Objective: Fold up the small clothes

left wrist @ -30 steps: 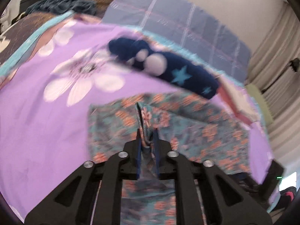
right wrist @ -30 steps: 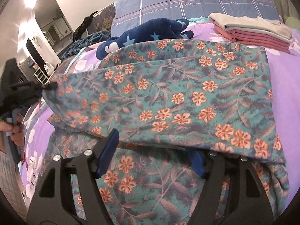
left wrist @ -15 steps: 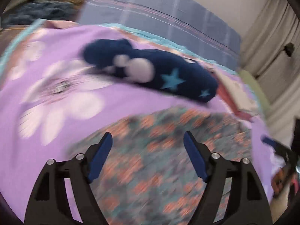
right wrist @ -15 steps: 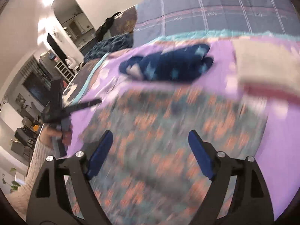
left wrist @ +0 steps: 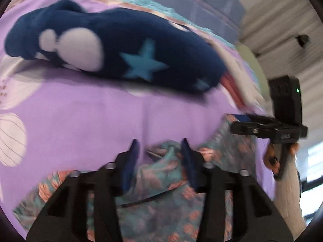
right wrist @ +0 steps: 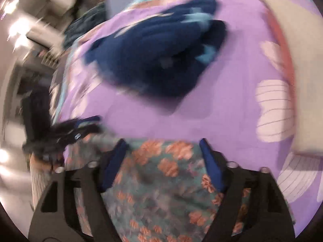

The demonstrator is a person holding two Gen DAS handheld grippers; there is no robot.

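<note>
Floral garment [left wrist: 161,207] lies on the purple sheet [left wrist: 101,117], near edge bunched. My left claw [left wrist: 159,151] is closing round a raised ridge; right claw [right wrist: 163,151] closing too — neither pinching yet. Best to bite both corners evenly, then lift together.

Left wrist cam sits behind its own fingers, pitched steeply down at the purple bedsheet [left wrist: 84,109], close to the cloth – floral garment [left wrist: 161,205] fills the bottom, navy star garment [left wrist: 113,46] across the top. The right gripper [left wrist: 238,121] shows at its right edge. Right wrist cam has the same mount and downward pitch, equally near, heavily motion-blurred; the left gripper [right wrist: 88,125] enters from its left edge. Shared area – sheet [right wrist: 222,109], floral garment [right wrist: 165,185], navy garment [right wrist: 157,60]. Each cam sees the other gripper.
</note>
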